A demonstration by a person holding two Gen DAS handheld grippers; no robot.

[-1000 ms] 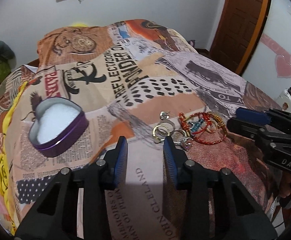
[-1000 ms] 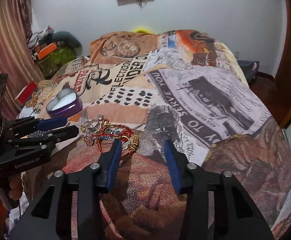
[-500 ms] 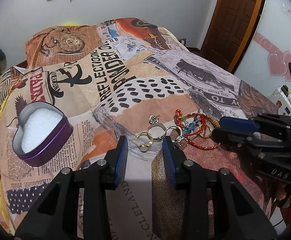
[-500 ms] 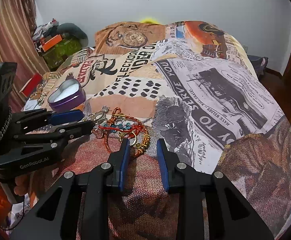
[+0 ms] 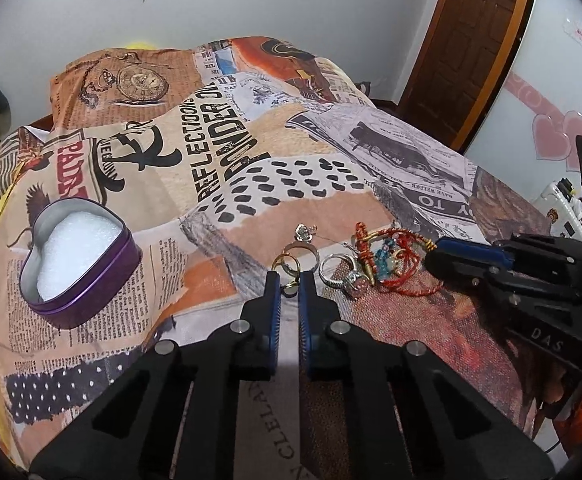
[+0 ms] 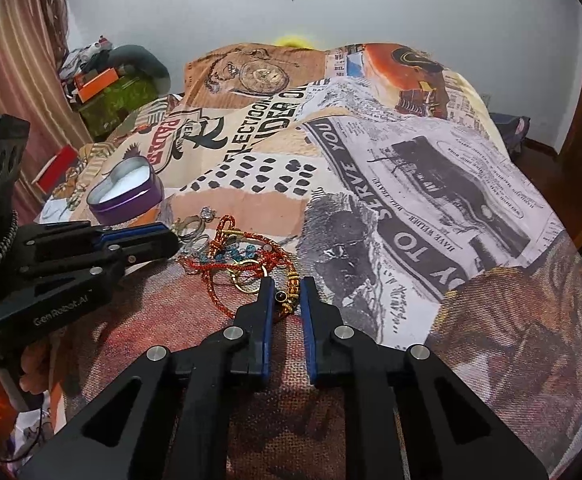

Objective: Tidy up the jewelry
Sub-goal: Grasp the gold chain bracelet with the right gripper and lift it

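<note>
Left fingers point(image 5: 271, 292) narrowed around gold ring point(image 5: 287, 266) at pile edge; grip not confirmed. Right gripper point(image 6: 286, 294) narrowed around beaded bracelet point(image 6: 291, 296); contact unclear. Jewelry pile point(image 5: 365, 262) spread on bedspread point(image 5: 251, 184). Heart tin point(image 5: 77, 264) set well left of pile.

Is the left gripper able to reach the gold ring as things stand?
Probably yes. The left gripper already has its narrow jaws on either side of the gold ring, with nothing between them.

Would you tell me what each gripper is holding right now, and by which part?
Nothing is clearly held: the left gripper brackets a gold ring, the right gripper a beaded bracelet, both with visible gaps.
</note>
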